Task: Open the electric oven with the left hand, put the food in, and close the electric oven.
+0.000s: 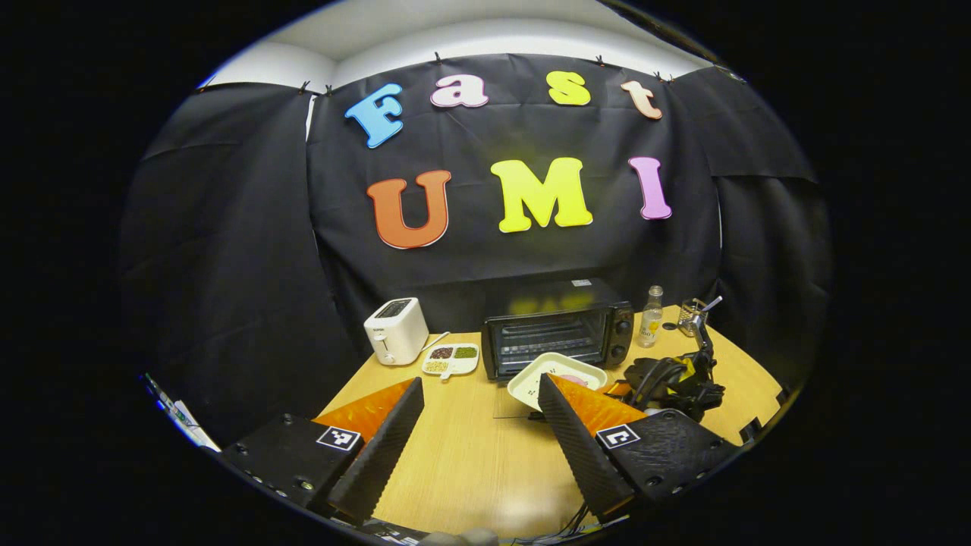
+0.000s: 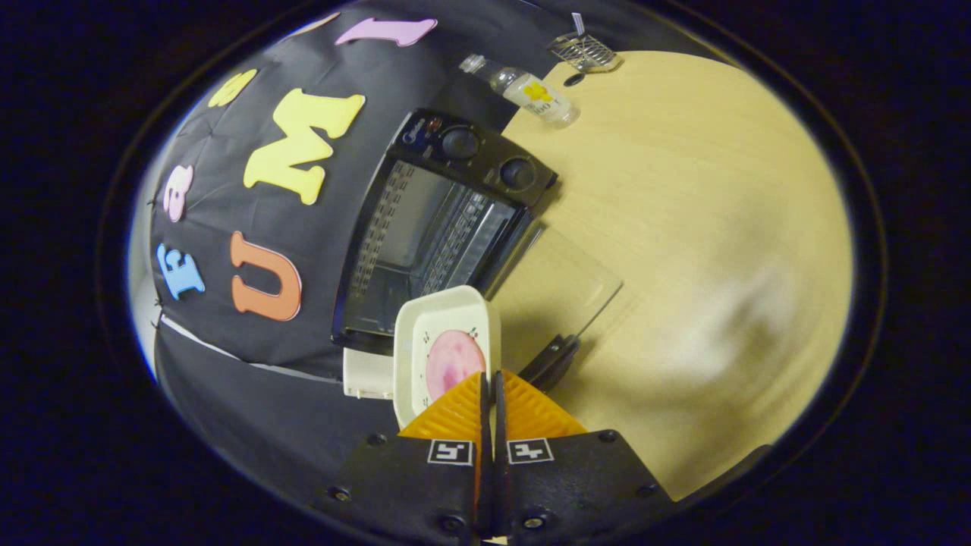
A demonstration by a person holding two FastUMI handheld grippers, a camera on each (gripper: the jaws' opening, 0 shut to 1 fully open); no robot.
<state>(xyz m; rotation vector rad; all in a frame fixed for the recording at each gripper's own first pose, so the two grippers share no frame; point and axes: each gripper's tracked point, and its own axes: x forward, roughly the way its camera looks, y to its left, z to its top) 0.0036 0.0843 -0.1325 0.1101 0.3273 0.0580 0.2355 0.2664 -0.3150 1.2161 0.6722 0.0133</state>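
The black electric oven [image 1: 557, 334] stands at the back of the wooden table [image 1: 455, 462], its glass door [image 2: 561, 280] folded down flat in front of it. A white plate [image 2: 444, 318] carrying a pink piece of food [image 2: 454, 360] hovers just before the oven's open mouth [image 2: 425, 227]. My right gripper [image 2: 489, 377] is shut on the plate's near rim. In the left gripper view the same plate [image 1: 531, 375] sits ahead of the oven, with the right gripper and its gloved hand [image 1: 667, 379] to its right. My left gripper [image 1: 480, 383] is open, held back over the table, with nothing between its fingers.
A white toaster [image 1: 396, 330] and a divided dish of grains [image 1: 451, 359] sit left of the oven. A clear bottle [image 1: 650, 317] and a small metal rack [image 1: 692, 315] stand to its right. Black cloth walls close in the table behind and at both sides.
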